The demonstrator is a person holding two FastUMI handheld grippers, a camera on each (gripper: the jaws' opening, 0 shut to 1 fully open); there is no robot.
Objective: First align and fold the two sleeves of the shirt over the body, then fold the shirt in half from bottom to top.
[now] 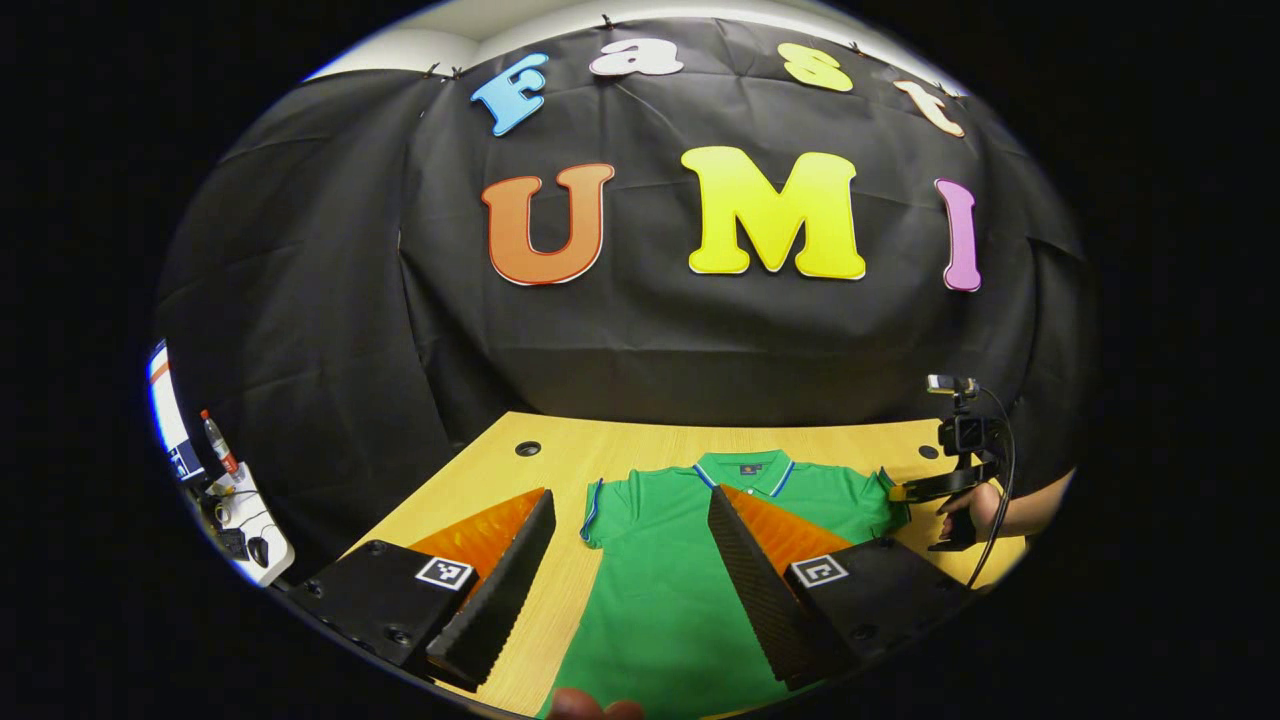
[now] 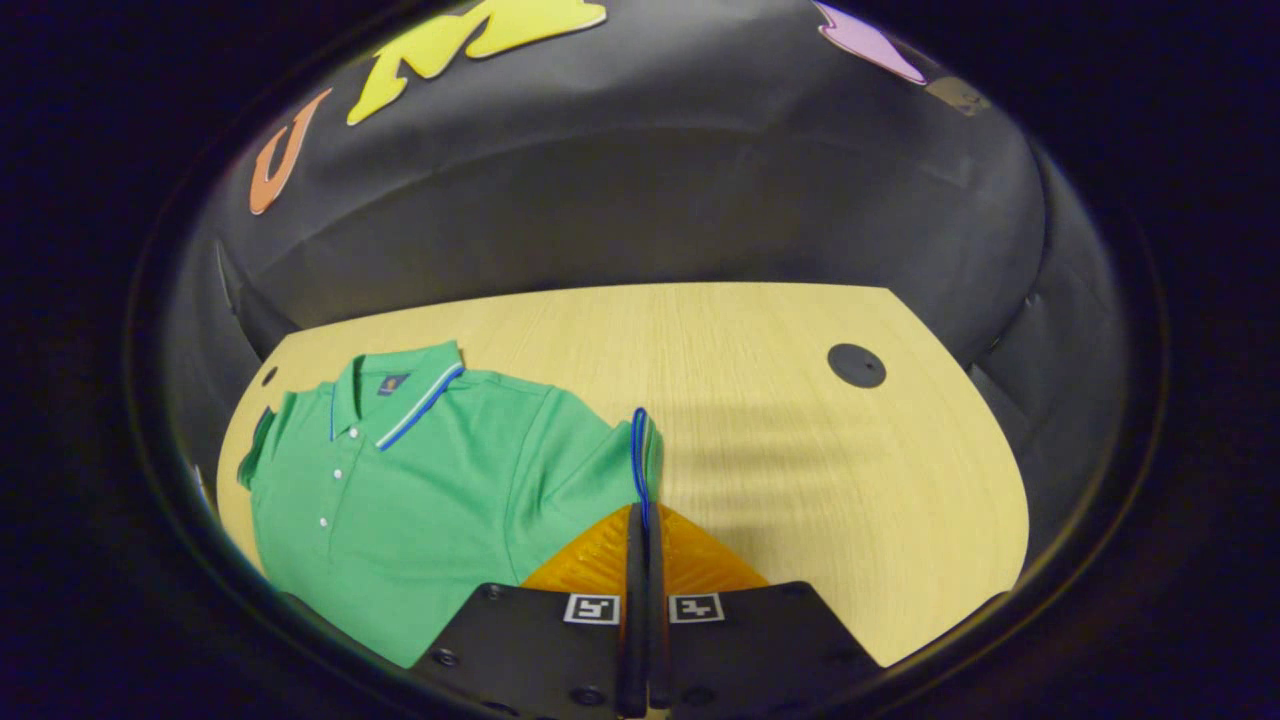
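Wooden bench [image 2: 800, 440] carries a green shirt [image 2: 400, 500]; right claw [image 2: 640, 520] pinches its three-o'clock sleeve hem [image 2: 640, 450], presumably for folding inward, while left claw [image 1: 630, 570] hovers agape.

Left gripper [image 1: 628, 530]: my fingers stand wide apart, held above the green polo shirt [image 1: 680, 560], toward its near end, holding nothing.
Right gripper [image 2: 640, 530]: my fingers are pressed together on the blue-trimmed cuff of the shirt's sleeve [image 2: 640, 455].
Right hand [image 1: 975, 508]: seen from the left gripper view, wrapped round the right gripper's handle just beside the shirt's sleeve, forearm bare.
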